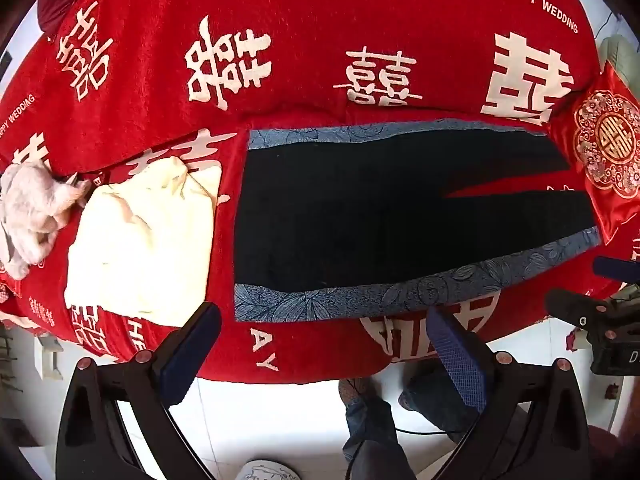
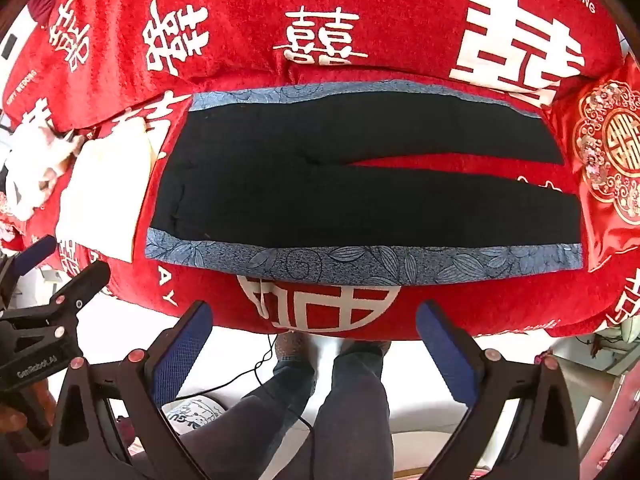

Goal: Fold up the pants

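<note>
**Pants flat on red wedding bedspread, both grippers spread and empty**

Surface: bed covered by a red bedspread point(image 1: 320, 32), plush-looking, printed with white double-happiness characters plus "THE BIGDAY" and "HAPPY WEDDING" text. A fold or seam line runs across it just beyond the pants.

Task item: black pants point(image 1: 380, 208) lie spread flat near the front edge of the bed, waistband toward image left, 2 legs running right with a narrow red wedge of bedspread showing between them. A blue leaf-patterned side stripe point(image 1: 400, 292) runs along the near edge, a matching one along the far edge. Same layout in the right wrist view point(image 2: 320, 184).

Other items on the bed: cream folded cloth point(image 1: 140, 240) just left of the waistband, not clearly touching it; white plush toy point(image 1: 28, 216) further left; red satin cushion point(image 1: 612, 148) with gold embroidery at the leg ends.

Grippers: left gripper point(image 1: 324, 344) hangs over the front bed edge, jaws wide apart, nothing between the blue pads. Right gripper point(image 2: 312, 336) likewise, jaws wide apart, empty. Neither touches the pants.

Room: white tiled floor point(image 1: 280, 420) below the bed edge, a thin black cable across it, a printed slipper point(image 2: 192, 412), and the person's legs point(image 2: 352, 408) in dark trousers standing at the bed.
</note>
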The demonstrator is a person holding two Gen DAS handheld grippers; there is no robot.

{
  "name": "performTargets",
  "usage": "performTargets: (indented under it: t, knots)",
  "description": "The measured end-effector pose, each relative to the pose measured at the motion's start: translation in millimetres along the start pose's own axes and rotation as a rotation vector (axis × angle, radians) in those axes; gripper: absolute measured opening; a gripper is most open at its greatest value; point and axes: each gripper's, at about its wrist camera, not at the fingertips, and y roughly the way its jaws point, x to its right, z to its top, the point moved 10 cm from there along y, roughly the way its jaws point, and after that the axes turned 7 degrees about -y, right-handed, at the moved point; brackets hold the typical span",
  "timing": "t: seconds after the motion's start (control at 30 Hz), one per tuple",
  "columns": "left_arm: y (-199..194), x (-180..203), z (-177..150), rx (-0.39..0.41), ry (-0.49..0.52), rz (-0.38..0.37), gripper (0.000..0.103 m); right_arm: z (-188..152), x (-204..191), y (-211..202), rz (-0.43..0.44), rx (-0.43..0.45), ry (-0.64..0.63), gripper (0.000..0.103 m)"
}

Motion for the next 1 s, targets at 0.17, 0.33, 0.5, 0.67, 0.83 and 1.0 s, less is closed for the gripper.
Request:
performTargets:
  t: [0.17,0.33,0.5,0.67,0.83,1.0]
  knots:
    - [-2.7,-2.9,1.2,0.007,-0.013,-0.011,0.103,2.3,-5.0,-4.0,-0.004,0.002,-0.01,0.102]
    - [-6.0,-8.0,8.3,0.017,-0.021,-0.008,0.103,2.1,-15.2,-7.0,-0.006,0.01,-0.02,0.102]
    - [-7.3,-13.7,11.6,0.001,-0.046,-0.02,0.103,4.9,-15.9,-12.1,-0.013,0.025,-0.011,0.102]
    - [-8.8,-19.4,12.4,0.0,-0.062,-0.021,0.103,7.3,-17.7,-16.8,-0.023,0.041,-0.007,0.102]
    - [-11.4,-21.4,10.7,0.004,-0.061,-0.021,0.103,8.1,-21.0,-17.5,-0.025,0.041,-0.01,0.102]
    - [-12.3,-24.1,9.5,0.004,-0.053,-0.012,0.103,7.5,-26.4,-18.0,-0.029,0.046,-0.018,0.102]
